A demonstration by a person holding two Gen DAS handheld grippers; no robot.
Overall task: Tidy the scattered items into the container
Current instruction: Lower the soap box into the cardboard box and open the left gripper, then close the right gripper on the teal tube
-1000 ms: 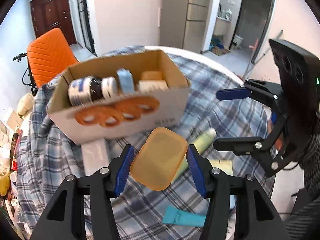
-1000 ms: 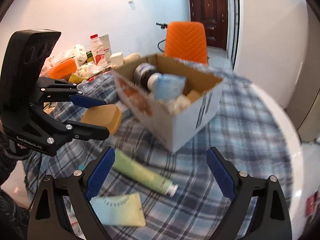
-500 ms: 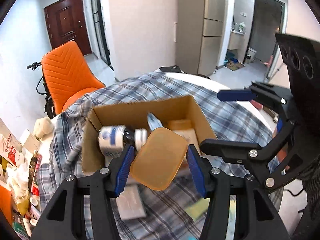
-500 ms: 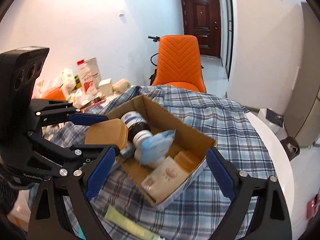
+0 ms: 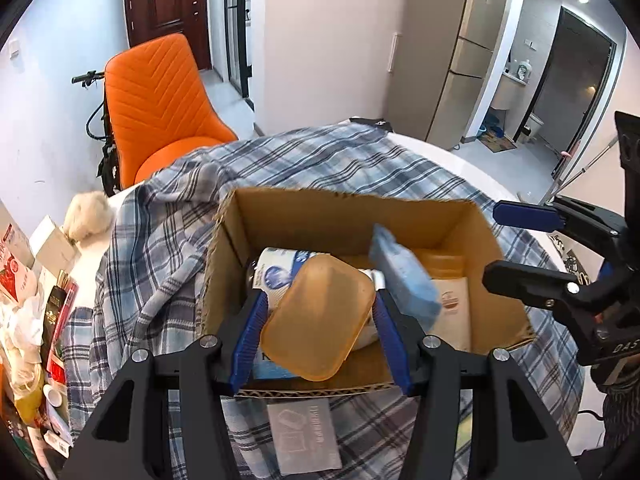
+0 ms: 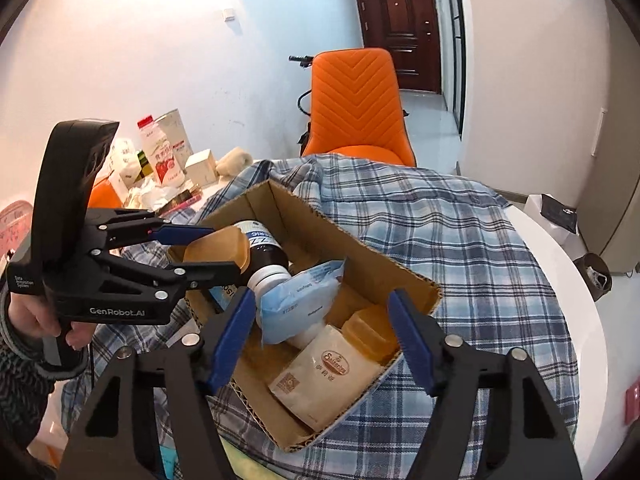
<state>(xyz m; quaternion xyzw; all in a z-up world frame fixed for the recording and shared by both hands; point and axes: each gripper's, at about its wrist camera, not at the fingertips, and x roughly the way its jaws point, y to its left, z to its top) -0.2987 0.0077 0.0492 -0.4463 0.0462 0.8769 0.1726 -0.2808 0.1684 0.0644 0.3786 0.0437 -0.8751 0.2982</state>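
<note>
So the left gripper (image 5: 318, 330) is clamped on a flat amber translucent plastic case with rounded corners (image 5: 318, 316), holding it tilted right over the open brown cardboard box (image 5: 352, 208), on the near-left side of it. The right gripper (image 6: 322, 342) has its fingers spread wide with nothing between them, hanging just over the box's other end. The box is already pretty full: a dark bottle with a white cap and blue-white label (image 6: 266, 258) lying on its side, a pale blue soft packet (image 6: 300, 306), a beige paper pouch with a red oval logo (image 6: 330, 374) and another small amber block (image 6: 370, 330). My worry is that if the case gets let go from here it lands on the round bottle and slides or tips back over the near wall, since there's no flat spot under it. It's also slick plastic held by its edges, so it could twist in the grip. A white flat sachet (image 5: 306, 436) lies on the cloth just outside the box, not yet packed. The worktop (image 6: 572, 300) is a round white one under a rumpled blue plaid cloth (image 6: 460, 240), with an orange padded chair (image 5: 156, 108) behind it, a dark red door (image 6: 398, 26) further back, and a pile of cartons and clutter along the wall.
</note>
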